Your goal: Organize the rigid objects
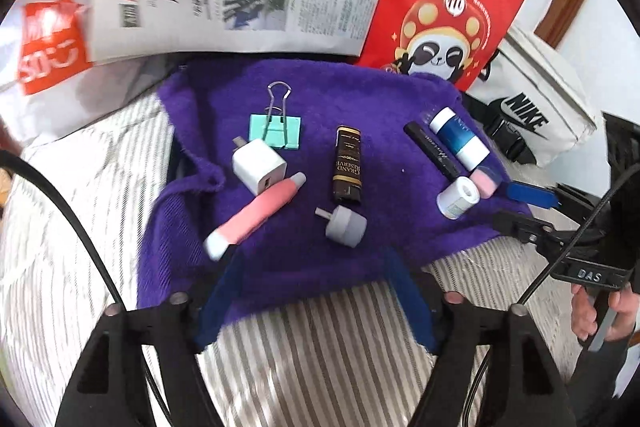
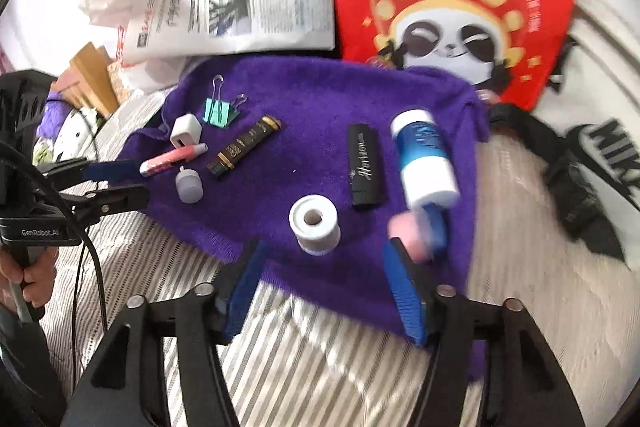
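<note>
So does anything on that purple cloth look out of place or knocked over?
Nothing looks spilled or broken. The small items lie scattered at different angles on the purple cloth: the pink tube slants against the white charger, and the blue-and-white bottle lies on its side. The cloth's left edge is rumpled.

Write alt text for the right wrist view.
The open right gripper hovers over the near edge of a purple towel scattered with small items: a white spool, a black tube, a blue-and-white bottle and a blurred pink piece by its right finger. The left gripper enters from the left.
</note>
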